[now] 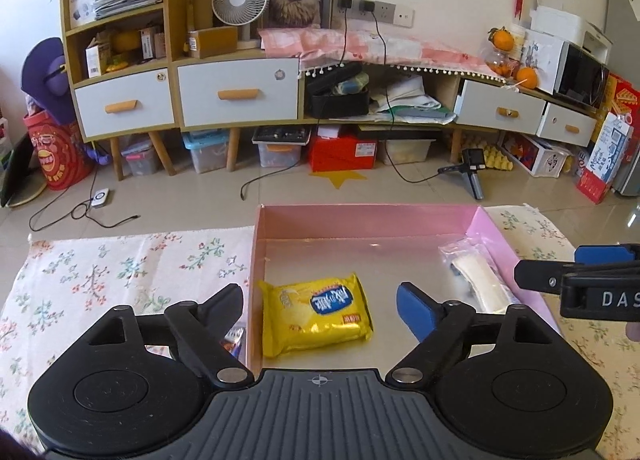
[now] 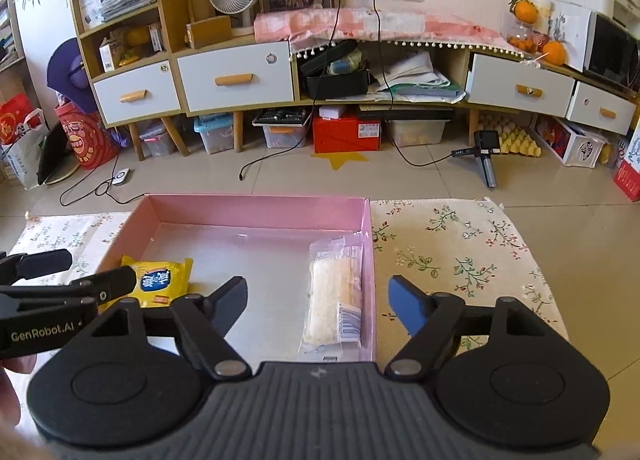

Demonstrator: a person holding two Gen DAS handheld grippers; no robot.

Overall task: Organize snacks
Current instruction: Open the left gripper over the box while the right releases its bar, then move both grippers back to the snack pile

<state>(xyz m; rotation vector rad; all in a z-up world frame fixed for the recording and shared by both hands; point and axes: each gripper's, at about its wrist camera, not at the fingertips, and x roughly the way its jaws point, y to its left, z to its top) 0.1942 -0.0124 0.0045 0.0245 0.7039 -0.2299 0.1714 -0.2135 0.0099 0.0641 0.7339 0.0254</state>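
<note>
Left gripper (image 1: 320,306): jaws wide, nothing held, poised over yellow snack pack (image 1: 318,314). Pack lies flat on floor of pink box (image 1: 360,215), near left wall. Right gripper (image 2: 318,306): jaws wide, empty, above clear-wrapped pale snack (image 2: 334,296), which lies along right wall of box. Box sits on floral cloth (image 1: 120,268) covering surface; small wrapper (image 1: 236,338) just outside left wall

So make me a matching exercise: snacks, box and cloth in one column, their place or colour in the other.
1. yellow snack packet
2. clear-wrapped snack
3. box
4. cloth

A. pink
B. floral, under the box
C. in the box, along its right wall
D. in the box, near its left wall

Pairs: 1-D, 2-C, 3-A, 4-B
</note>
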